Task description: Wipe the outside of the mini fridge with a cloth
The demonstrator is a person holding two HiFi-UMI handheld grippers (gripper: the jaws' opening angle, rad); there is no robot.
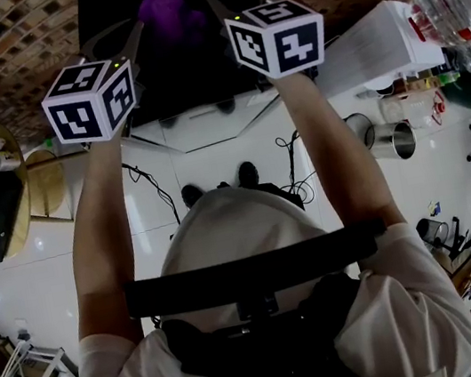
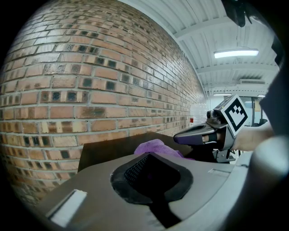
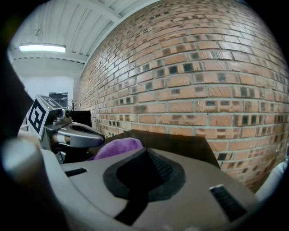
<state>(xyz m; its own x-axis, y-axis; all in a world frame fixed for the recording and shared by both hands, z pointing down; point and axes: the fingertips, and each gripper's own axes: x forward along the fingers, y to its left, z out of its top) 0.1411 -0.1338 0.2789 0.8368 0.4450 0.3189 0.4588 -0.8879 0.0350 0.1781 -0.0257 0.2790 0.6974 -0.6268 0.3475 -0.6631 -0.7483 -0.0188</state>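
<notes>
Against the brick wall, left gripper and right gripper are hovering, jaws together, by the cloth atop the mini fridge, needing flat, even wiping pressure.

Left tool and right tool held forward side by side, both jaws closed.

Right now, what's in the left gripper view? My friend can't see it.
A purple cloth lies on a dark fridge top, just past the shut left gripper. The right gripper points in from the right; a brick wall stands behind.
</notes>
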